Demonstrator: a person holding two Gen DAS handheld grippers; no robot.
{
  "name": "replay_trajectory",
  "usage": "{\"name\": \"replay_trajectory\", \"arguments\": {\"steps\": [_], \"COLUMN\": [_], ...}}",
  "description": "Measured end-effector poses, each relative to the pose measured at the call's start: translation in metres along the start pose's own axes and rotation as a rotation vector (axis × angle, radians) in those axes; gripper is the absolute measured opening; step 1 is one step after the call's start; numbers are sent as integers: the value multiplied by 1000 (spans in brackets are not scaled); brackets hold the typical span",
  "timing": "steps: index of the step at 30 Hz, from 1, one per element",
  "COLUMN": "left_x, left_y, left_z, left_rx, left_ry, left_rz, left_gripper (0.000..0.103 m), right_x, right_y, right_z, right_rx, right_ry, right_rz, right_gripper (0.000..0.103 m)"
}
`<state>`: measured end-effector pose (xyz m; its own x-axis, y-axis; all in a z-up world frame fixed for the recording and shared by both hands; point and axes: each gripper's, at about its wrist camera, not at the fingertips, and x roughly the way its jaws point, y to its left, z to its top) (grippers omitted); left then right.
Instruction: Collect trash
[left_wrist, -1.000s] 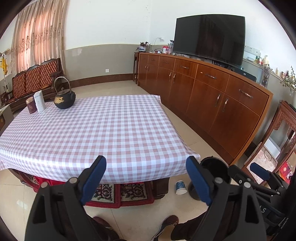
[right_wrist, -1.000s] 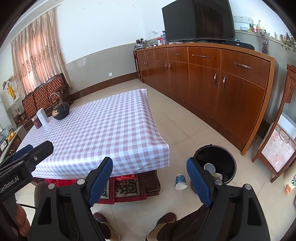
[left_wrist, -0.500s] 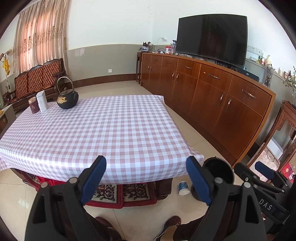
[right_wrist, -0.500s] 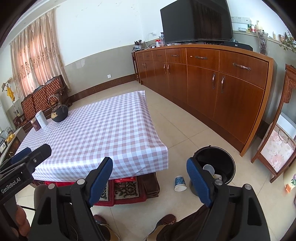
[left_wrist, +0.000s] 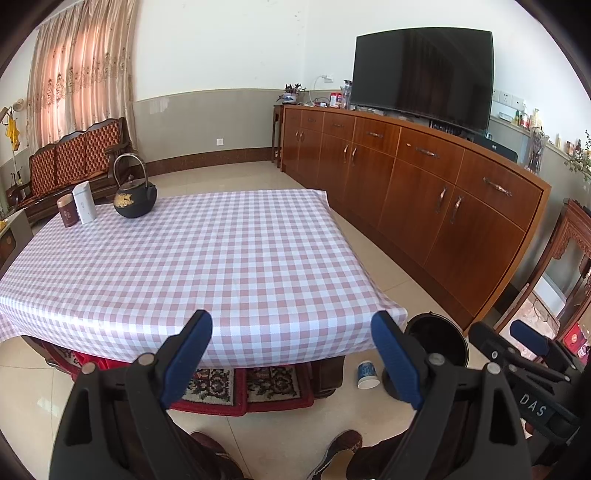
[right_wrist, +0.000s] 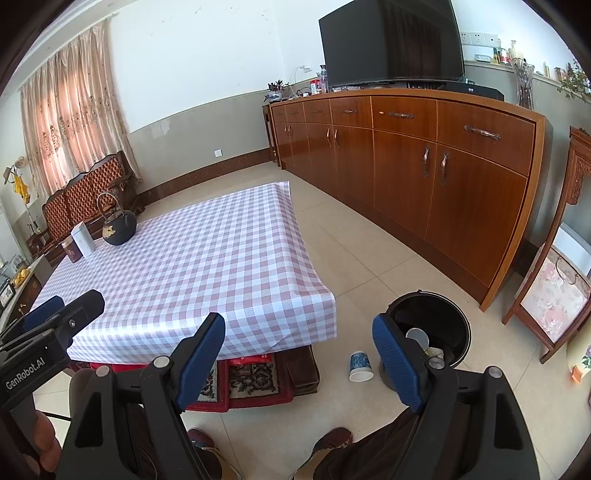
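Grippers first: the left gripper (left_wrist: 291, 354) is held level above the floor at the near edge of the worktop (left_wrist: 192, 258), its blue-padded fingers (left_wrist: 188, 350) spread wide with nothing between them. The right gripper (right_wrist: 299, 354) sits in much the same pose, fingers wide apart and empty, pointing past the near right corner of the checked cloth toward the floor beyond. In the left view the right gripper shows at the lower right edge; in the right view the left gripper shows at the lower left, with part of a hand (right_wrist: 40, 439) beneath it. A paper cup (right_wrist: 361, 366) with a blue print lies tipped on the tiled floor, just ahead of the right gripper between its two fingers, close beside the base of a black bin (right_wrist: 448, 306). The bin stands just behind the right finger of each gripper, near the worktop's corner, and is partly hidden by it. Inside the bin a white cup (right_wrist: 417, 336) and some pale crumpled scraps show; how full it is cannot be told. At the far left corner of the worktop, well ahead of both grippers, stand a black kettle (left_wrist: 135, 199), a white box (left_wrist: 84, 202) and a dark red tin (left_wrist: 67, 211), close together.
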<state>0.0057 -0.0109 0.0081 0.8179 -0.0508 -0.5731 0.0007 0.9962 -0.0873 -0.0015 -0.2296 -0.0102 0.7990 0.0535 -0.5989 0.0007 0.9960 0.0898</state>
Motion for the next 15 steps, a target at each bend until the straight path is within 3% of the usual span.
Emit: {"name": "replay_trajectory", "arguments": {"steps": [15], "left_x": [1], "left_y": [1], "left_z": [-2], "left_rx": [-5], "left_ry": [-2], "left_rz": [-2], "left_gripper": [89], "right_x": [-3], "right_y": [2], "right_z": [0], "right_rx": [0], "right_ry": [-20], "right_rz": [-6], "right_gripper": [84]}}
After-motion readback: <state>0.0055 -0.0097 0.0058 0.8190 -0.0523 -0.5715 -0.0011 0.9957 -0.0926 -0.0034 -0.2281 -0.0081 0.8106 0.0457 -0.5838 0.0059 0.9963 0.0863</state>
